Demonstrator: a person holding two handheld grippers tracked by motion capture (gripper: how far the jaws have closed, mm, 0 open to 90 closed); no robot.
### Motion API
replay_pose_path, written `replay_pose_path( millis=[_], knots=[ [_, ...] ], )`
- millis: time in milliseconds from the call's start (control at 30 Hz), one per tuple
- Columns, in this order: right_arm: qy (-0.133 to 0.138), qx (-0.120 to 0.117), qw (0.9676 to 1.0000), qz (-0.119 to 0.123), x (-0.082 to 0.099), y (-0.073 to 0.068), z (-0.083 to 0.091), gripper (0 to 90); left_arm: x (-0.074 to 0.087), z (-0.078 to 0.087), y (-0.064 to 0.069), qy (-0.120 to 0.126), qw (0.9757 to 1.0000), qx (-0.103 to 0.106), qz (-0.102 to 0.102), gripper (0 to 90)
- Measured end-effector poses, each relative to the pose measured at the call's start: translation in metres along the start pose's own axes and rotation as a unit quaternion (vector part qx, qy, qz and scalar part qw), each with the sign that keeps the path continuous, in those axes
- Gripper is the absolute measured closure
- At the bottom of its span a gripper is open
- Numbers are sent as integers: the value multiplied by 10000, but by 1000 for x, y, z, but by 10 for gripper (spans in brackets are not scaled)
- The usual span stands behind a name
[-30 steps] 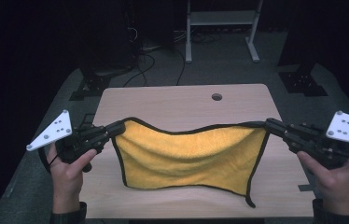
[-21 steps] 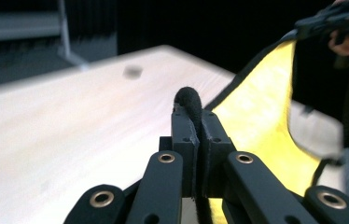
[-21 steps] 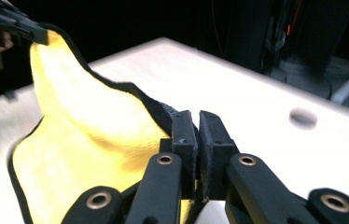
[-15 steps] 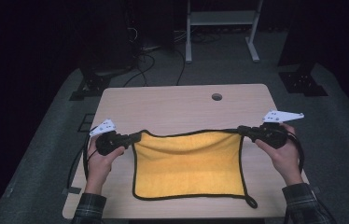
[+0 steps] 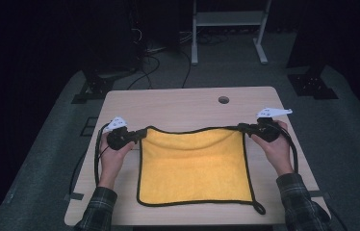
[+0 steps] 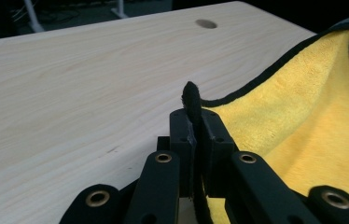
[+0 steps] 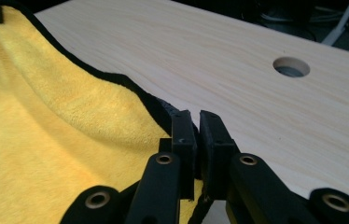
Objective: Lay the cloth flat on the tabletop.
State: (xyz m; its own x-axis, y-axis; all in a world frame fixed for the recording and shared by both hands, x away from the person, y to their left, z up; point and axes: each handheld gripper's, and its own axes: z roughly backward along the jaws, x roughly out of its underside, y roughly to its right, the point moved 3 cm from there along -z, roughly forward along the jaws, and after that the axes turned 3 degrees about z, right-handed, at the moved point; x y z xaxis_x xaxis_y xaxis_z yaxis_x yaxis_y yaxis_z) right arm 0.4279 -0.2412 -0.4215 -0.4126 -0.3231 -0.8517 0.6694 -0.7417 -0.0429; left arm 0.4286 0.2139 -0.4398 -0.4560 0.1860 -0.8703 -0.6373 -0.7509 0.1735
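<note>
A yellow cloth with black edging lies spread on the wooden table, its near edge close to the table's front. My left gripper is shut on the cloth's far left corner, and the black hem sticks up between its jaws. My right gripper is shut on the far right corner, where the cloth runs into its closed jaws. The far edge hangs slightly slack between the two grippers, just above the tabletop. A small black loop lies at the near right corner.
A round cable hole sits in the table's far right part, also seen as the hole in the right gripper view. Bare wood stretches beyond the cloth. Dark floor, cables and a white stand lie behind the table.
Both grippers have come down and inward with the cloth's corners. The cloth, which hung in the air before, now lies spread flat on the table.
</note>
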Motion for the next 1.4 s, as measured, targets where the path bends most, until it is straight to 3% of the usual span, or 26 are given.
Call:
replay_pose_path(
  millis=[333,433,500,700,833,967,1033,1233,1300,1400],
  knots=[
    [-263,244,9988,-329,10,22,-45,833,13,-24,-24,-314,9982,-475,191,800],
    [-185,367,9984,-390,11,25,-50,771,15,-25,-29,-362,9971,-625,254,742],
    [-104,505,9977,-438,11,28,-50,679,16,-23,-29,-423,9970,-614,218,690],
    [-244,628,9970,-394,15,30,-36,465,14,-16,-22,-650,9960,-599,126,511],
    [-362,1045,9936,-245,30,31,-20,400,15,-7,-12,-808,9951,-564,-13,443],
    [-641,1197,9903,-287,53,34,-7,344,23,1,-3,-1007,9935,-524,-52,396],
    [-838,1366,9867,-270,62,36,1,303,27,5,0,-1084,9924,-581,-84,367],
    [-951,1353,9852,-458,83,38,23,243,42,13,5,-1227,9907,-595,34,271],
    [-1157,1210,9843,-566,89,36,26,202,47,16,7,-1281,9900,-580,80,268],
    [-1299,1282,9820,-496,97,31,30,207,53,19,8,-1343,9889,-642,38,245]
  ],
)
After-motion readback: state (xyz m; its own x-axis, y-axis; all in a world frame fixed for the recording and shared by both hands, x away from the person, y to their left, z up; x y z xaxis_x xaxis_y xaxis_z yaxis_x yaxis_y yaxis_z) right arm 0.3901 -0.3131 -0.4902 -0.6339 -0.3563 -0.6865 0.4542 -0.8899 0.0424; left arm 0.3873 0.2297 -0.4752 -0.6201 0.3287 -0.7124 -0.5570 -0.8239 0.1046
